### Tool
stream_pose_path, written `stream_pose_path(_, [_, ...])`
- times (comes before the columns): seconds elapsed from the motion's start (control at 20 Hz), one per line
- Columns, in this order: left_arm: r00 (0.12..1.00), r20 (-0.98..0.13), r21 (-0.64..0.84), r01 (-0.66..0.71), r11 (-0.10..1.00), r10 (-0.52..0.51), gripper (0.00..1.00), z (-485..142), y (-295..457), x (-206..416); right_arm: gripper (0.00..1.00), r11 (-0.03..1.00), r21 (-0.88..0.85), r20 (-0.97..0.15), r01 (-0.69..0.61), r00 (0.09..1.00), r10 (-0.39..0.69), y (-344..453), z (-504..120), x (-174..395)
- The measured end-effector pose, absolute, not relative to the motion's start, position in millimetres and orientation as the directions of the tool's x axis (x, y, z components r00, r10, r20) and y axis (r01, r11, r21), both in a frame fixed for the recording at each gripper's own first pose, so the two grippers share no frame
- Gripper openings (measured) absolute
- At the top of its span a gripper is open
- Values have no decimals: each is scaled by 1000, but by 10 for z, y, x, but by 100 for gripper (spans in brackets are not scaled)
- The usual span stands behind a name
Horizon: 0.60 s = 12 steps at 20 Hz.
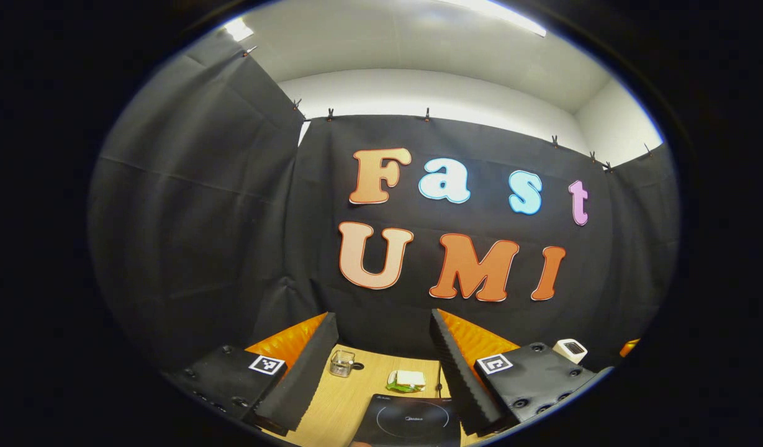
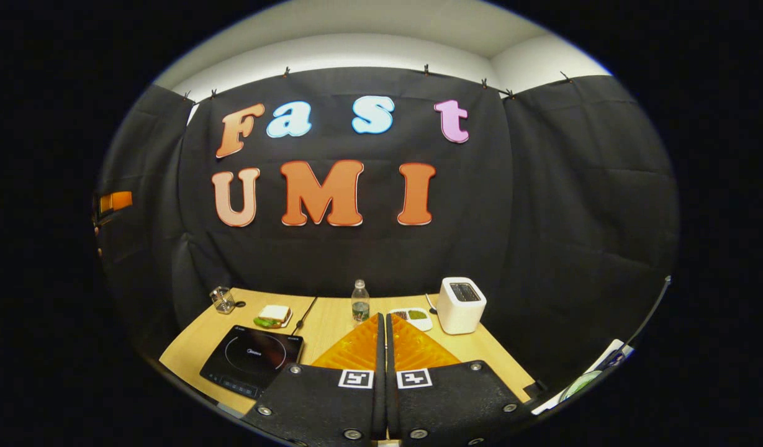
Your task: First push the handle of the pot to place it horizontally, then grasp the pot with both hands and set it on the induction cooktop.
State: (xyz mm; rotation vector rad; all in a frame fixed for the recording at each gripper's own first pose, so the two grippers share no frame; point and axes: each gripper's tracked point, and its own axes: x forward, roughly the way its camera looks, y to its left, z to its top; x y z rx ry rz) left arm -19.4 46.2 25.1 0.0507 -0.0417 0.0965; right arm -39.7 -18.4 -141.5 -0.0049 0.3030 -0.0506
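Observation:
The black induction cooktop (image 1: 412, 422) lies flat on the wooden table (image 1: 350, 397), just ahead of my left gripper (image 1: 381, 323), whose fingers stand wide apart with nothing between them. In the right gripper view the induction cooktop (image 2: 252, 360) sits at the table's left front. My right gripper (image 2: 382, 318) is held above the table's middle with its two fingers pressed together and nothing held.
A small glass jar (image 1: 342, 363) (image 2: 221, 299) and a sandwich on a plate (image 1: 407, 380) (image 2: 272, 315) sit behind the cooktop. A water bottle (image 2: 359, 302), a white dish (image 2: 412, 317) and a white toaster (image 2: 460, 304) (image 1: 570, 349) stand farther right. A cable (image 2: 303, 318) runs back from the cooktop.

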Motion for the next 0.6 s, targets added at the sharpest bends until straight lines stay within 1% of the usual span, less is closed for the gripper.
stream_pose_path(0.35, [995,14,47,-98,994,97,97,109,500,-235,0,999,-26,-470,21,882,-31,-97,-2304,-582])
stream_pose_path(0.6, [993,1,46,-121,992,121,97,40,645,-268,0,1000,-18,-606,-9,796,-4,35,-2936,-768])
